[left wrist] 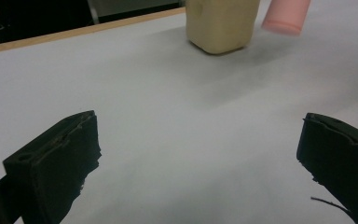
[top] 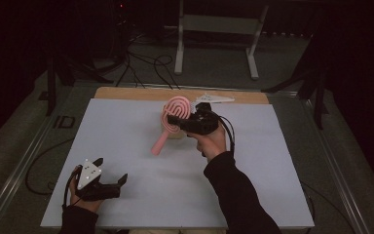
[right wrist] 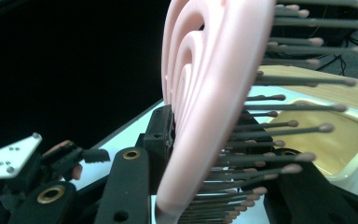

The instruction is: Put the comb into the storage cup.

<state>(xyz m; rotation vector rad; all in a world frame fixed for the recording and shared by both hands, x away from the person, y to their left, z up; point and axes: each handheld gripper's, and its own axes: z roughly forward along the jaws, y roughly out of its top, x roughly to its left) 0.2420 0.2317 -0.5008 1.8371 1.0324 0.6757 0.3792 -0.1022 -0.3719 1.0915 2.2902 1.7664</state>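
The pink hairbrush (top: 174, 118) is clamped in the right gripper (top: 187, 122) jaws, handle slanting down beside the beige container (left wrist: 220, 24); the left gripper (top: 108, 176) jaws are held wide, empty.

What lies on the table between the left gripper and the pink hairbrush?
Nothing: in the high view, bare white table stretches from the left gripper to the pink hairbrush held by the right gripper.

sleeves: dark, long, both forearms
left gripper (top: 111, 170): black, grey three-cornered plate (top: 88, 174) on top
right gripper (top: 174, 119): black, brass-ringed holes, black cable
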